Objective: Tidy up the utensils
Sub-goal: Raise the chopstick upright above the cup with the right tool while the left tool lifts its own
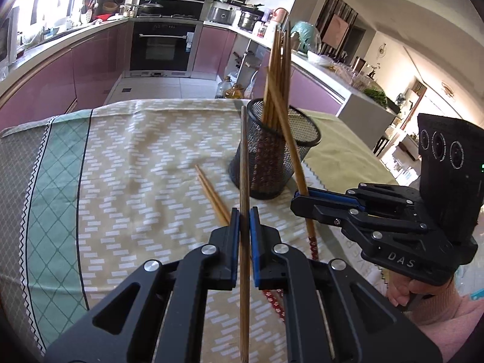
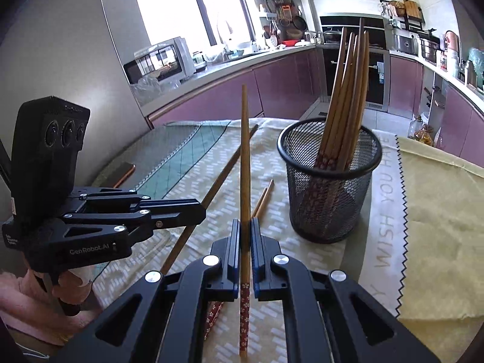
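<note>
Chopstick [image 1: 244,181] ends cut off, pair [image 1: 211,195] half hidden

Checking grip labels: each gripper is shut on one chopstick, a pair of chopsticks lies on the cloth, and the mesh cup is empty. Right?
Not quite: the mesh cup already holds a bundle of chopsticks, as the right wrist view shows. The rest stands.

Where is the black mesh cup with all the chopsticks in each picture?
Left wrist view: the black mesh cup stands right of centre on the patterned cloth.
Right wrist view: the cup stands right of centre.
Shared landmark: two loose chopsticks lying beside the cup.
</note>
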### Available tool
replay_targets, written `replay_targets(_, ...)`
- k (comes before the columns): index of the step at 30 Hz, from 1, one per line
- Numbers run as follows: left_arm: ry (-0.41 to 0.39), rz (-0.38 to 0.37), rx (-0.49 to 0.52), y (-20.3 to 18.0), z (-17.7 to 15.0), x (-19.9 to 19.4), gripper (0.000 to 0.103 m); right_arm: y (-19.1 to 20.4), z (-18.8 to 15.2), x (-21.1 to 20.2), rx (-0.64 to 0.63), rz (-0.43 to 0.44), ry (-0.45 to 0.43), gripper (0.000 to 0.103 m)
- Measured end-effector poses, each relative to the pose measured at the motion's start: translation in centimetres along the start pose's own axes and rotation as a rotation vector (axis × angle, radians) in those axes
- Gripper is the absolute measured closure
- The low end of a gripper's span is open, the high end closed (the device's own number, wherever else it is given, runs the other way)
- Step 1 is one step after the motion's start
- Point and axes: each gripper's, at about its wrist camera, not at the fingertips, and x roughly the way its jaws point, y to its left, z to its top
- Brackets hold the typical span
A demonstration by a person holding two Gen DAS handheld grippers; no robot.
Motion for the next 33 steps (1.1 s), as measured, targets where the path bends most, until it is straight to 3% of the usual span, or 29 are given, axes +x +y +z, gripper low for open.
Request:
replay_targets(17, -0.117, -0.126, 0.016, -0.9, 2.9, -4.4, 0.096, -1.8, 2.0, -4.9, 0.020, -0.014, -0.137, 0.097)
replay_targets(33, -0.205, -0.138, 0.036, -2.3, 6.6, -5.1, 0.096, -2.7, 4.8, -6.9, 0.022, -0.071, -0.235, 0.097)
